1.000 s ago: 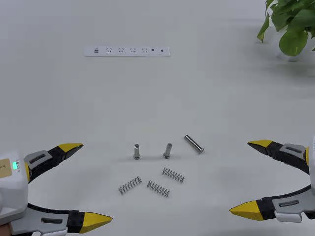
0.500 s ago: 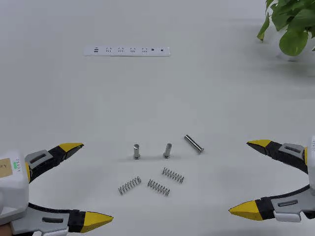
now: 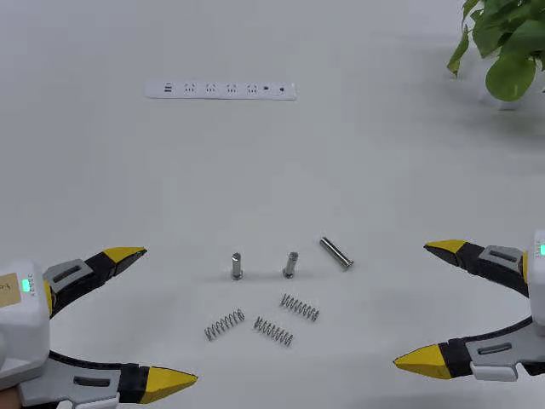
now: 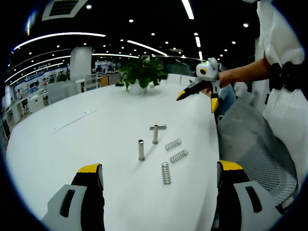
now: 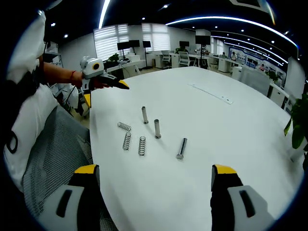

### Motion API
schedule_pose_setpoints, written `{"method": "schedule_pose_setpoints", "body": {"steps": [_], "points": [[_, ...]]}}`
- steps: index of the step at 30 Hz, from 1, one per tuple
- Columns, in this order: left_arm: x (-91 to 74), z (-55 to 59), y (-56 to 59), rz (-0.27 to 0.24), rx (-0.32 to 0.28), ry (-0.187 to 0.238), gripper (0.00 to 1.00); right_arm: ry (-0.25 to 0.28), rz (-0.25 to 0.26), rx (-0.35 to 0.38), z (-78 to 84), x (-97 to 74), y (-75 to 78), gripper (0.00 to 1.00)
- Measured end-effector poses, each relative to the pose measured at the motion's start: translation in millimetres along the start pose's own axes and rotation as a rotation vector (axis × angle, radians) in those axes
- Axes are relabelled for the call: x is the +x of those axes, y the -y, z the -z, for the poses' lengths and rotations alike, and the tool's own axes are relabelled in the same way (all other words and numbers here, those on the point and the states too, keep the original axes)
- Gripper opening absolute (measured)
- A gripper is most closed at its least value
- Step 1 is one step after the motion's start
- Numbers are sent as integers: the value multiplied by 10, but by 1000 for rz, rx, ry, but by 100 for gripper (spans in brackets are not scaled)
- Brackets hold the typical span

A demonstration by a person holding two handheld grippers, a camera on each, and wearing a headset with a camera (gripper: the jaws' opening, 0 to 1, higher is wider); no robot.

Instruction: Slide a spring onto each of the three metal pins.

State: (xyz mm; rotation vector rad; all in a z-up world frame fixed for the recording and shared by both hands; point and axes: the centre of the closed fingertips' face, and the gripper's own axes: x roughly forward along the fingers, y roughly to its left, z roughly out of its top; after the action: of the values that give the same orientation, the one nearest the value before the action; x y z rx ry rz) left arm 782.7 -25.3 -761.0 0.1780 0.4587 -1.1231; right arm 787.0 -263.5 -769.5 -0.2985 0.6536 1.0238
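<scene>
1. Your left claw (image 3: 152, 316) was wide open & held nothing; it hung over the table (image 3: 358, 170) at the near left.
2. Your right claw (image 3: 427, 304) was the same: jaws far apart, empty, at the near right.
3. The 3 pins were in a row btw. the claws, well apart from both. The left pin (image 3: 237, 265) & the middle pin (image 3: 290, 264) stood upright on their heads. The lying pin (image 3: 335, 252) was flat on the table, its long axis diagonal, head end toward your right claw.
4. The 3 springs lay flat on your side of the pins, none on a pin yet: left spring (image 3: 224, 324), middle spring (image 3: 273, 331), right spring (image 3: 300, 307).
5. What the next move turned on, in my opinion: the left spring lay straight ahead of your left claw, nearest to it, w/ its long axis approx. in line w/ the jaws, so they could close across the coil. The lying pin was nearer to your right claw.
</scene>
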Motion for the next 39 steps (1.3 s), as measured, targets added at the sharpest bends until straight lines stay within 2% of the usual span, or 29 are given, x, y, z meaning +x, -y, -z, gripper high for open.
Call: {"method": "schedule_pose_setpoints", "body": {"steps": [13, 18, 21, 24, 30, 33, 39], "points": [[35, -14, 6, 0, -1, 4, 100, -3, 9, -12, -208, 123, 176, 89], [31, -15, -13, -2, -8, 13, 100, 1, 12, -14, -344, 221, 248, 85], [32, -9, -31, -7, -9, 14, 100, -16, 11, -1, -377, 286, 286, 82], [38, -25, -36, -10, -13, 21, 100, -11, 12, -10, -426, 348, 338, 79], [45, -44, -43, -16, -19, 29, 100, -40, 13, 20, -462, 491, 465, 71], [49, -42, -52, -21, -25, 32, 100, -86, 21, 23, -423, 576, 548, 65], [56, -43, -61, -26, -33, 36, 100, -137, 13, 38, -390, 763, 660, 57]]}}
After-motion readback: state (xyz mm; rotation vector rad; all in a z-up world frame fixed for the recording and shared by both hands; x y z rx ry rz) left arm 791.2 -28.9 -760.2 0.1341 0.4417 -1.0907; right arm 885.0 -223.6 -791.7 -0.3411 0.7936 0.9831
